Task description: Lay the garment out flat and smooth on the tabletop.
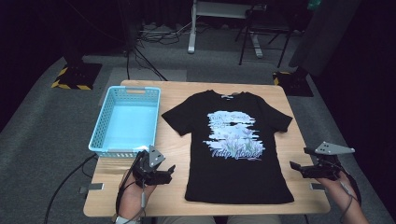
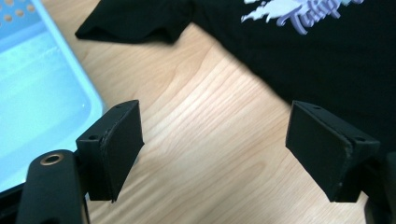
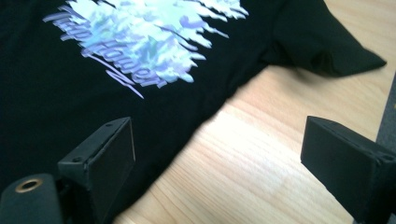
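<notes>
Both grippers flank flat black cotton T-shirt [image 1: 236, 144] with pale flower print, nothing held.
Shirt lies right of light blue plastic basket [image 1: 126, 119]; left gripper [image 1: 161, 173] and right gripper [image 1: 303, 167] jaws wide, empty. Soft, light, limp: likely pinch hem corners or side edges.

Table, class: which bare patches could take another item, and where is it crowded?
Bare wood shows on the table between the blue basket and the black T-shirt, in front of the basket near the left gripper, and beside the shirt's right edge near the right gripper. The middle is covered by the shirt.
</notes>
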The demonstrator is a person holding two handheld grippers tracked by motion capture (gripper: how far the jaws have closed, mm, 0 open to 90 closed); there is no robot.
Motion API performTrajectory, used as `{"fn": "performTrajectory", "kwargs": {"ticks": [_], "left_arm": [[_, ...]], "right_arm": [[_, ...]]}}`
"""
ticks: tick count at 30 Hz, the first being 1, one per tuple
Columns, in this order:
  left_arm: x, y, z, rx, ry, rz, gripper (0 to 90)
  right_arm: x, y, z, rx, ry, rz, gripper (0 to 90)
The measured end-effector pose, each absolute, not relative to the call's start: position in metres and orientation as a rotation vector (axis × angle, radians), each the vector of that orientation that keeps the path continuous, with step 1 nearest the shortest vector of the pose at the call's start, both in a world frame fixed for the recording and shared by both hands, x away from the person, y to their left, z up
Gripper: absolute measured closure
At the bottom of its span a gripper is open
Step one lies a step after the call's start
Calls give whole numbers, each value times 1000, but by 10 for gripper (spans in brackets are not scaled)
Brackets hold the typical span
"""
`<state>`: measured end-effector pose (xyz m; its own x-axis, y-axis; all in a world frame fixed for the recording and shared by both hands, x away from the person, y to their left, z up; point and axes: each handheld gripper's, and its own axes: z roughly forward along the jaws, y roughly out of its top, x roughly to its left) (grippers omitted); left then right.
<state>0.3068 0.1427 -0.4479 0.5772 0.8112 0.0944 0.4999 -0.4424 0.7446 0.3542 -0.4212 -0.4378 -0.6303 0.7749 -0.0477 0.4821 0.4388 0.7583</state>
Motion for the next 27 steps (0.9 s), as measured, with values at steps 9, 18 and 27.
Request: {"fn": "performTrajectory", "kwargs": {"ticks": [9, 18, 27], "left_arm": [[303, 164, -465, 2143, 1087, 584, 189], [301, 184, -482, 2154, 1143, 555, 186], [300, 195, -491, 2179, 1173, 524, 180]], "right_arm": [[356, -437, -458, 1126, 2310, 1015, 87], [358, -440, -471, 1145, 2336, 988, 81], [360, -440, -486, 1166, 2364, 970, 76]]}}
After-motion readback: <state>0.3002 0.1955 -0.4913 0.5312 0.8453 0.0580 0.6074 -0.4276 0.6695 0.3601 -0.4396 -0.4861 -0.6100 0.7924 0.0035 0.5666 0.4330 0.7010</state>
